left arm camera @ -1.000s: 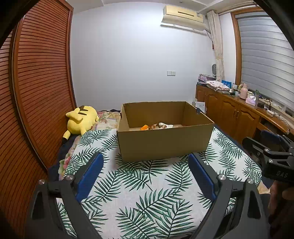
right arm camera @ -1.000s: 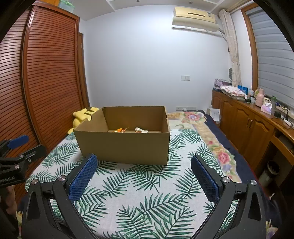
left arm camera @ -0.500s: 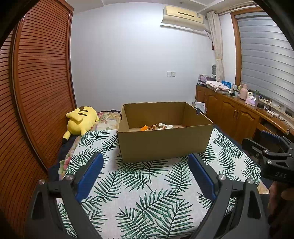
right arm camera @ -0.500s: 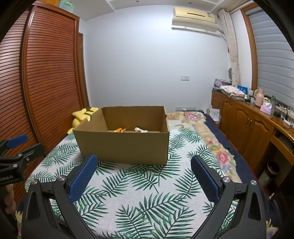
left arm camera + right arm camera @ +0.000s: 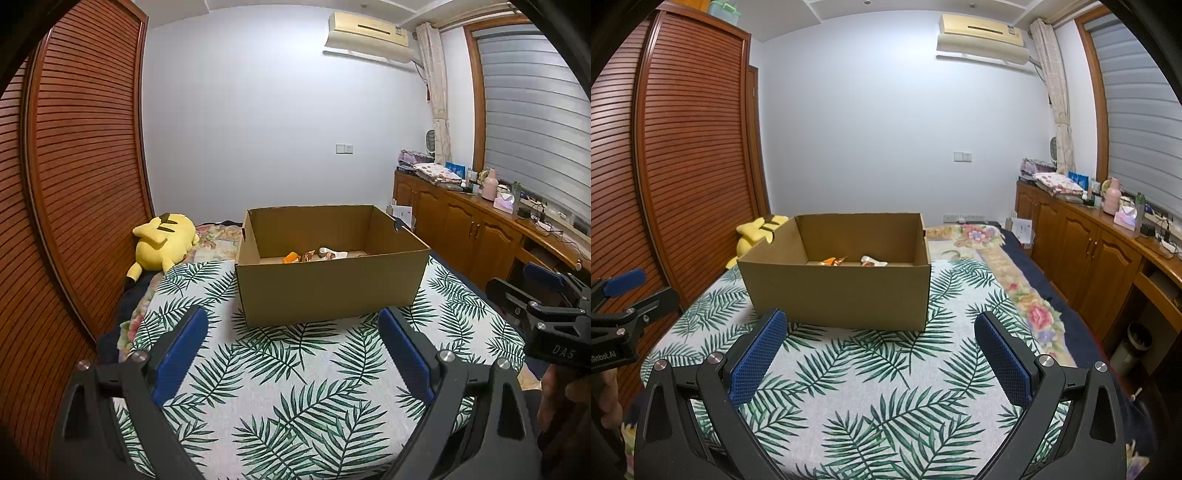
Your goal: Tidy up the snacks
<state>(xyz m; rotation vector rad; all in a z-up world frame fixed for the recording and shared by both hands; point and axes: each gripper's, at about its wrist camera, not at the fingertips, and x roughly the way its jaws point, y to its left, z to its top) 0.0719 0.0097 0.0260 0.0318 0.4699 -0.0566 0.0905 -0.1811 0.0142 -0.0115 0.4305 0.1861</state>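
Note:
An open cardboard box [image 5: 328, 288] [image 5: 842, 291] stands on the bed's palm-leaf cover. Inside lie several snack packets [image 5: 314, 255] [image 5: 849, 261], orange, brown and white, mostly hidden by the front wall. My left gripper [image 5: 291, 354] is open and empty, held back from the box's near side. My right gripper [image 5: 881, 350] is open and empty, also short of the box. The right gripper shows at the right edge of the left wrist view [image 5: 546, 310]; the left gripper shows at the left edge of the right wrist view [image 5: 624, 310].
A yellow plush toy [image 5: 164, 240] lies left of the box by the wooden slatted wardrobe [image 5: 74, 184]. A wooden sideboard [image 5: 1100, 251] with clutter runs along the right wall. A floral blanket [image 5: 1015, 288] lies right of the leaf cover.
Almost nothing has moved. Both grippers stay open and in place; the box sits very slightly lower in view.

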